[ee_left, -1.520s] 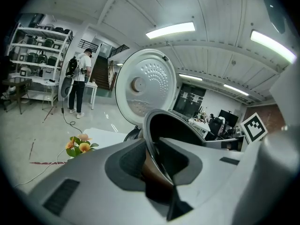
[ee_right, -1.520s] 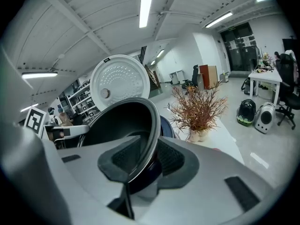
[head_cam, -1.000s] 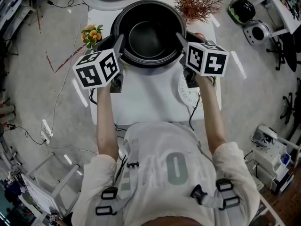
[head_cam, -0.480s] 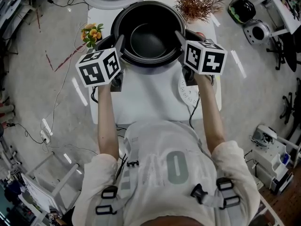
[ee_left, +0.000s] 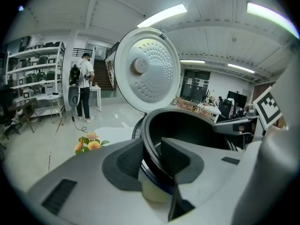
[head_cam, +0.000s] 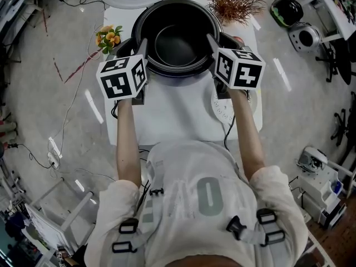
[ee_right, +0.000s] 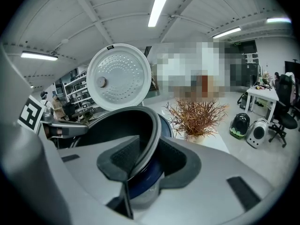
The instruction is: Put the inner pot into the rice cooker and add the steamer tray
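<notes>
The black inner pot (head_cam: 177,43) sits within the rice cooker, whose blue body (ee_left: 151,181) shows just under the pot's rim. The cooker's white lid (ee_left: 147,69) stands open behind it. My left gripper (head_cam: 142,48) is shut on the pot's left rim, one pad inside and one outside. On the opposite rim my right gripper (head_cam: 211,42) grips the same way; its jaws have just been opening slightly, with the rim still between the pads (ee_right: 123,159). A white perforated steamer tray (head_cam: 221,111) lies on the table under my right forearm.
The white table (head_cam: 172,118) also carries a small pot of orange flowers (head_cam: 108,38) left of the cooker and a dried reddish plant (head_cam: 231,1) at the back right. Cables run over the floor at left. A person (ee_left: 83,86) stands far off by shelves.
Both grippers and the pot have shifted a little away from the person, toward the back of the table. The left marker cube has risen and rolled slightly.
</notes>
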`<state>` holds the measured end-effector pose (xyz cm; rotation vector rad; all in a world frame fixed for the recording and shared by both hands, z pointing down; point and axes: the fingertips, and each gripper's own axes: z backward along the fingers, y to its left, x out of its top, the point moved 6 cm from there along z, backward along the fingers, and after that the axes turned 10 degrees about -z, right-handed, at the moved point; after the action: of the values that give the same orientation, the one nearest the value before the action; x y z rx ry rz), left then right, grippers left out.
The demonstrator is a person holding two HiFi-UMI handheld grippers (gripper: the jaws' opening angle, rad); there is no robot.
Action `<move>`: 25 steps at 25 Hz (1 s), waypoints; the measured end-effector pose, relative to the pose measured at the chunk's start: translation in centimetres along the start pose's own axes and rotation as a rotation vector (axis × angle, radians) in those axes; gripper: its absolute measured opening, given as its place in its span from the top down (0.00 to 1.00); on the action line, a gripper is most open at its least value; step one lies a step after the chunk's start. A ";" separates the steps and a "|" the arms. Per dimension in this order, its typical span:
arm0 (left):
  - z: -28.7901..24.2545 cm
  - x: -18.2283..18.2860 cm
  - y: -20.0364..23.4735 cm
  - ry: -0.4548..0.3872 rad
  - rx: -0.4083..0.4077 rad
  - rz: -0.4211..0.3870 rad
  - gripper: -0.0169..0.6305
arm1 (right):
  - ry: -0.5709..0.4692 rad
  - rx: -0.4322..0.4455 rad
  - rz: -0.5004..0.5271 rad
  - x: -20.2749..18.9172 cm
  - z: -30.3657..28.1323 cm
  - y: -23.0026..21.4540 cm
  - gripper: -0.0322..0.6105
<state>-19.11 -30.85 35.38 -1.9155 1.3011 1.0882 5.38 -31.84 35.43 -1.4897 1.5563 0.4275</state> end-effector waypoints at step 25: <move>7.4 6.8 -8.2 -0.295 -0.062 -0.084 0.72 | -0.260 -0.030 0.184 2.2 11.7 -1.1 0.67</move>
<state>-12.41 -25.05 25.93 -1.7555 1.0265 1.3232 10.98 -24.45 27.94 -1.2606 1.4880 0.7247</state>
